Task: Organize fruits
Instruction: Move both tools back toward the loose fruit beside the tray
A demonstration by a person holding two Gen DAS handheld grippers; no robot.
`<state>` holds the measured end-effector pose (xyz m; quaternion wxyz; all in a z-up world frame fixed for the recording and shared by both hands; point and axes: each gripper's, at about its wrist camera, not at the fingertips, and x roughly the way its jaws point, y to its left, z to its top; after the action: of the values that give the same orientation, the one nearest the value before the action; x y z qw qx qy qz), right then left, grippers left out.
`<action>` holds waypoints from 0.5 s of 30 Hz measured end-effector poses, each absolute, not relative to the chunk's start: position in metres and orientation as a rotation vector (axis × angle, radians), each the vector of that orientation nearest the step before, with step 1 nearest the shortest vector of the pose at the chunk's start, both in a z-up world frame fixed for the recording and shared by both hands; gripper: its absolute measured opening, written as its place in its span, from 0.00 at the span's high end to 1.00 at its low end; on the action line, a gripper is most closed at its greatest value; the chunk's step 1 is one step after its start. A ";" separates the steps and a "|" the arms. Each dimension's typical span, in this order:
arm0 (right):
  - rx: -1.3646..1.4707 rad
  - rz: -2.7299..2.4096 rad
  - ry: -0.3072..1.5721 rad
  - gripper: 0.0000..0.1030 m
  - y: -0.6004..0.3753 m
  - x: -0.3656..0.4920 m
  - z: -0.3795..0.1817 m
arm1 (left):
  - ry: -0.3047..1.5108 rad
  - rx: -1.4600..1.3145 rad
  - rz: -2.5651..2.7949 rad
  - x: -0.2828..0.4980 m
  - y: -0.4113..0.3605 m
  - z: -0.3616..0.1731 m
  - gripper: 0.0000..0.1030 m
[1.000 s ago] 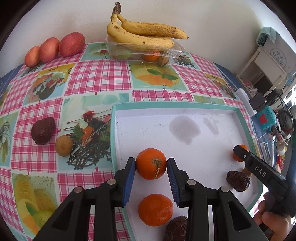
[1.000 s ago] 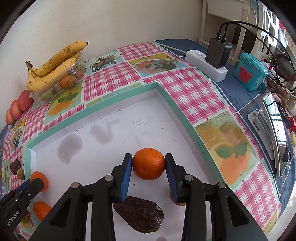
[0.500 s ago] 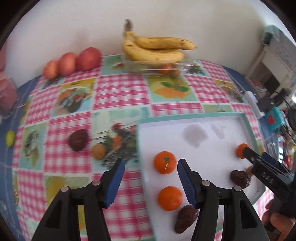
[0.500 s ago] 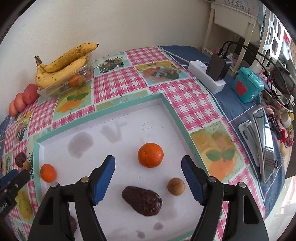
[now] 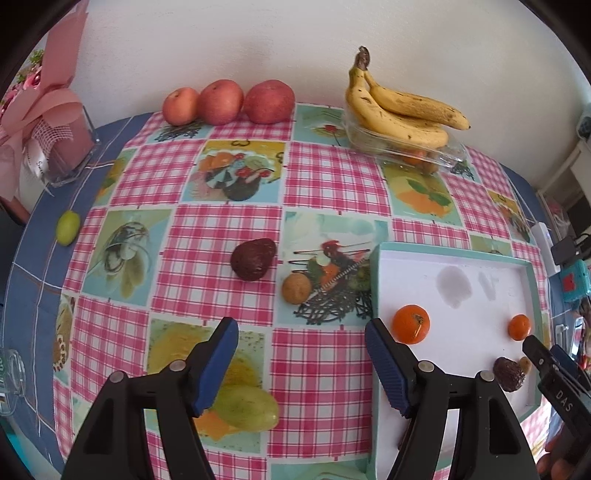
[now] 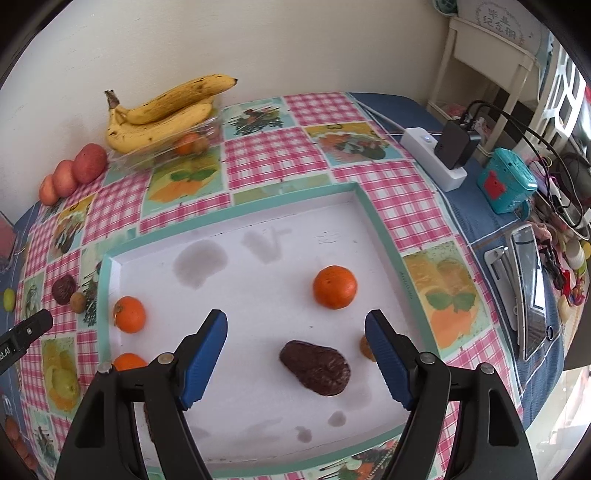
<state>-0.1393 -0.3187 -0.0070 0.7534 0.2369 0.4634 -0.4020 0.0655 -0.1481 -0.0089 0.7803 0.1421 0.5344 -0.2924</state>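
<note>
Both tongs wide open, empty: left tongs above the counter, right tongs over the tray. Oranges inside; dark fruit and brown fruit outside. Risk: round fruit rolling off under an off-centre pinch.

"DAS" in white letters on black body of right gripper | Chinese characters on round sign above white shelf, too small to read | "oLAI" fragment on left gripper
</note>
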 end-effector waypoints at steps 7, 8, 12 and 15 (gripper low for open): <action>0.481 -0.870 1.044 0.11 -0.313 -0.134 -0.011 | 1.161 0.320 -0.596 0.069 -0.144 -0.013 0.04; 0.478 -0.868 1.046 0.11 -0.313 -0.133 -0.011 | 1.164 0.323 -0.589 0.070 -0.144 -0.014 0.02; 0.467 -0.860 1.033 0.10 -0.309 -0.130 -0.011 | 1.160 0.340 -0.564 0.073 -0.141 -0.017 0.00; 0.473 -0.856 1.019 0.10 -0.307 -0.127 -0.011 | 1.153 0.345 -0.557 0.075 -0.139 -0.015 0.00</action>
<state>-0.1271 -0.3069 -0.0105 0.7607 0.2173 0.4683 -0.3933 0.0746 -0.1386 -0.0154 0.7880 0.1599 0.5353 -0.2587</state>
